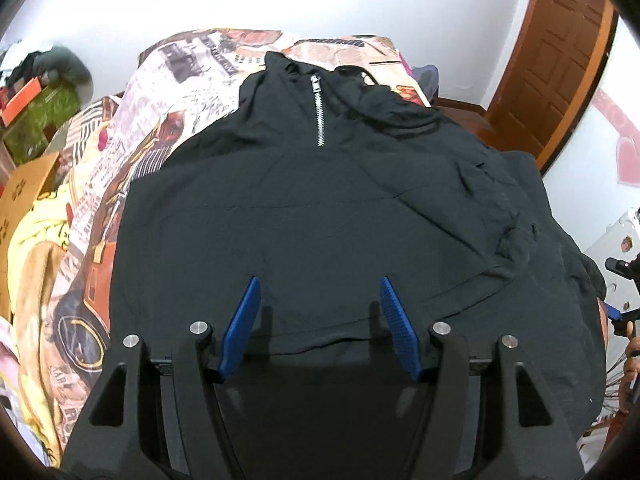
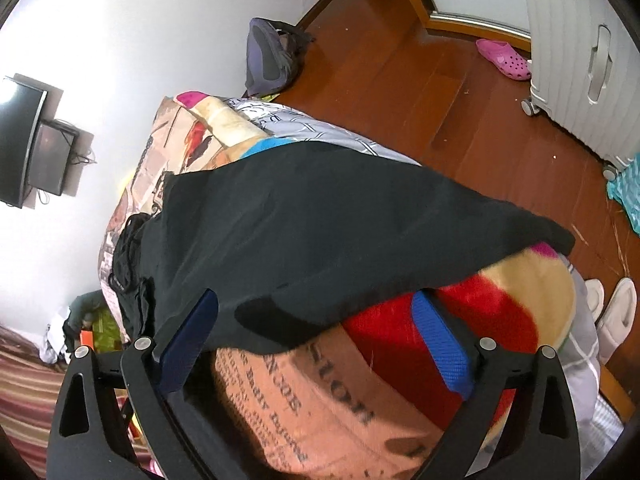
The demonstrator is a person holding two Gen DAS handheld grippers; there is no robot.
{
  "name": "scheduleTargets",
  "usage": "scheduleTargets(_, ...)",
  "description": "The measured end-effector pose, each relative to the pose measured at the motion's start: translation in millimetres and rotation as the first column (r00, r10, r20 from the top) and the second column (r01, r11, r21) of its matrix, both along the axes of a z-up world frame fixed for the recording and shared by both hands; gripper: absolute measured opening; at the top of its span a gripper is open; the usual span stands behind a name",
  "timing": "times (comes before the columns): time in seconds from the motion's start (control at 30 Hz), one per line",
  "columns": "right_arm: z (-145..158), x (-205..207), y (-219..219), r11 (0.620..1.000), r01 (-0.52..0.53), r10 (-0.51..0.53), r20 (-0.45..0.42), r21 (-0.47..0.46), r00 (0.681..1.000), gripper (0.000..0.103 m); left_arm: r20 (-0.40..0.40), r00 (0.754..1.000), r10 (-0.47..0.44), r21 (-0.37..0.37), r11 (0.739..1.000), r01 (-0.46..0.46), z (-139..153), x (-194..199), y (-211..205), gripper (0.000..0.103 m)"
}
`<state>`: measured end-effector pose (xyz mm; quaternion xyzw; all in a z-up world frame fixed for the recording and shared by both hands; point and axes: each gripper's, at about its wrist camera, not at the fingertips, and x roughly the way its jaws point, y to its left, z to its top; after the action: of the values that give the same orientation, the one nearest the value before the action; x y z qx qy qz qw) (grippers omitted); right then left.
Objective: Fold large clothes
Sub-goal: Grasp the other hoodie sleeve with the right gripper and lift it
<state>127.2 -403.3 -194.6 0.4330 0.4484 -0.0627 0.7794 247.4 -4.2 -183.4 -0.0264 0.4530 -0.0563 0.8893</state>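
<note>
A large black pullover (image 1: 320,208) with a short silver zipper (image 1: 319,112) at the collar lies spread front-up on the bed. My left gripper (image 1: 318,292) is open, its blue pads just above the garment's lower hem, holding nothing. In the right wrist view the same black garment (image 2: 320,220) drapes over the bed's side, one part reaching toward the bed edge. My right gripper (image 2: 316,304) is open at the garment's near edge, with the cloth edge lying between the spread fingers.
A patterned blanket (image 1: 168,92) covers the bed. Boxes and clutter (image 1: 32,120) stand to the left. A wooden door (image 1: 560,60) is at the back right. The right wrist view shows wooden floor (image 2: 440,92), a backpack (image 2: 268,56), a white suitcase (image 2: 580,60), a pink clog (image 2: 504,58) and white slippers (image 2: 612,312).
</note>
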Motion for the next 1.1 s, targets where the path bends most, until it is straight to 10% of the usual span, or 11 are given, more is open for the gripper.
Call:
scheduleTargets(0.27, -13, 25, -13, 0.996, 0.034, -0.038, -0.049, -0.077, 0.998, 0.073, 0.001, 0.999, 0.04, -0.004, 0.999, -0.04, -2, -4, 10, 0.061)
scheduleTargets(0.53, 3, 29, -23, 0.99, 0.052, -0.056, -0.025, -0.133, 0.998, 0.014, 0.006, 0.997, 0.071, -0.032, 0.997, -0.071, 1, -11, 22, 0.061)
scheduleTargets(0.8, 82, 30, 4, 0.962, 0.01, 0.034, 0.156, -0.272, 0.987, 0.01, 0.02, 0.996, 0.091, -0.05, 0.995, -0.089, 6, -21, 32, 0.061)
scheduleTargets(1.1, 152, 39, 89, 0.945, -0.158, 0.259, 0.356, -0.287, 0.898, 0.01, 0.043, 0.994, 0.102, -0.076, 0.992, -0.098, 16, -30, 40, 0.061)
